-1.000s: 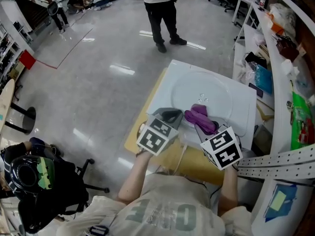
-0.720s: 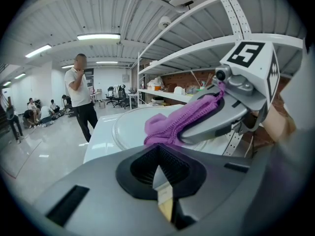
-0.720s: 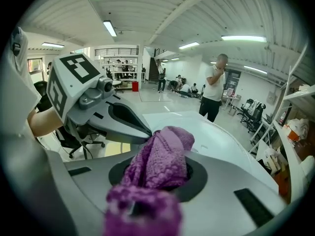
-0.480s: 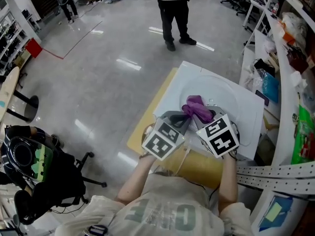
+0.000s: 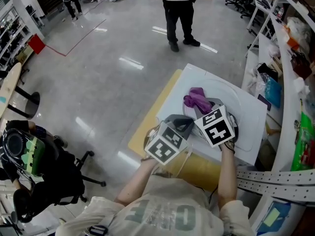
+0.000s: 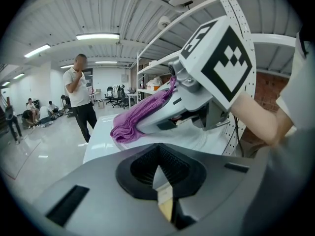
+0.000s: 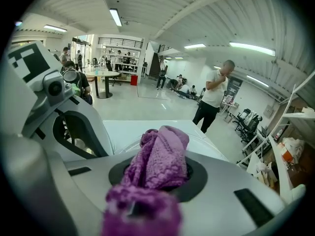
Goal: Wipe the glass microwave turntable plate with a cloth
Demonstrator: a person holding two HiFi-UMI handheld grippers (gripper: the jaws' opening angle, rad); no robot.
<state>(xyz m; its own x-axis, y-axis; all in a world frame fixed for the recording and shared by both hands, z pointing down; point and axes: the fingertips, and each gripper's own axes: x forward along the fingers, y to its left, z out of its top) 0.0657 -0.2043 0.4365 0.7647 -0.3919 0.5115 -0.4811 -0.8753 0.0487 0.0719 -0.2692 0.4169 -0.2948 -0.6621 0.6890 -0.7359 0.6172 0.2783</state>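
Note:
The glass turntable plate (image 5: 238, 98) lies flat on a white tabletop (image 5: 179, 85). My right gripper (image 5: 204, 107) is shut on a bunched purple cloth (image 5: 196, 99), which rests on the plate's left part. In the right gripper view the cloth (image 7: 160, 159) fills the jaws and hangs over them. My left gripper (image 5: 188, 121) sits at the plate's near left rim, shut with only a thin slit between its jaws and nothing in them (image 6: 160, 181). From there the cloth (image 6: 135, 117) and the plate (image 6: 204, 142) show just ahead.
A person (image 5: 178, 11) stands on the floor beyond the table. Shelves with bags (image 5: 288, 48) run along the right, with a perforated rail (image 5: 275, 178) near my right arm. A yellow board (image 5: 147, 124) juts out under the tabletop. A chair with a helmet (image 5: 22, 156) stands at the left.
My right gripper has carried the cloth from the plate's near edge farther away and to the left across the plate. The left gripper stays by the near rim.

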